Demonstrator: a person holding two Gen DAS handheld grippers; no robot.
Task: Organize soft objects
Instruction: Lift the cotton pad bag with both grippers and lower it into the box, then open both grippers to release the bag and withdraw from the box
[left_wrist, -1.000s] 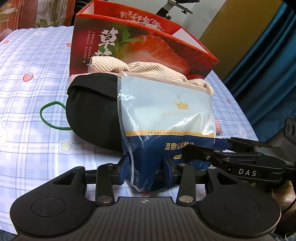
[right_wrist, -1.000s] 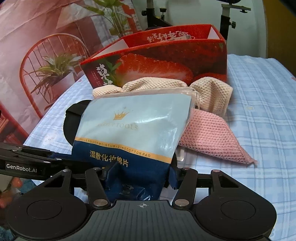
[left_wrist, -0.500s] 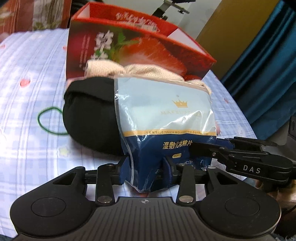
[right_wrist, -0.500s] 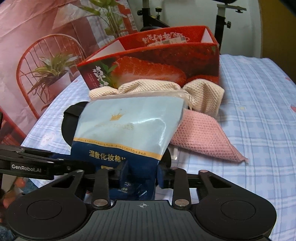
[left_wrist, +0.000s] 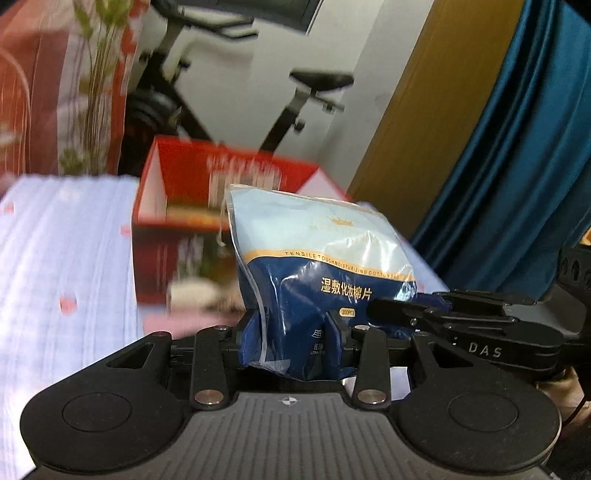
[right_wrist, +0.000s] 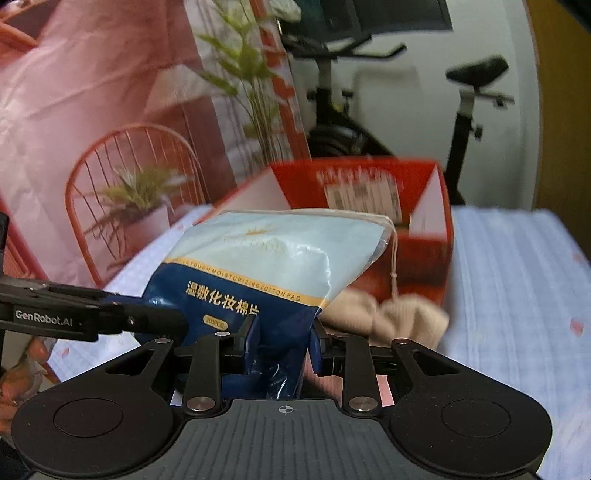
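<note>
A plastic bag of cotton pads (left_wrist: 317, 251), pale blue above and dark blue below, hangs in the air over the bed. My left gripper (left_wrist: 291, 332) is shut on its bottom left corner. My right gripper (right_wrist: 282, 339) is shut on its bottom right part, where the bag (right_wrist: 266, 258) crumples between the pads. Each view shows the other gripper's fingers (left_wrist: 406, 310) (right_wrist: 110, 314) reaching in from the side onto the bag. Behind stands the open red strawberry box (left_wrist: 177, 184) (right_wrist: 369, 177). A beige cloth (right_wrist: 388, 314) lies in front of the box, below the bag.
The checked bedsheet (left_wrist: 66, 258) (right_wrist: 517, 277) spreads to both sides. An exercise bike (right_wrist: 465, 110) stands behind the box. A blue curtain (left_wrist: 517, 166) hangs at the right, and a pink backdrop with a printed chair (right_wrist: 110, 166) at the left. A blurred pink cloth (left_wrist: 166, 321) lies near the box.
Both grippers have risen with the bag, lifting it off the black cushion and cloths. The right jaws narrowed onto the bag. The views now look over the box's rim.
</note>
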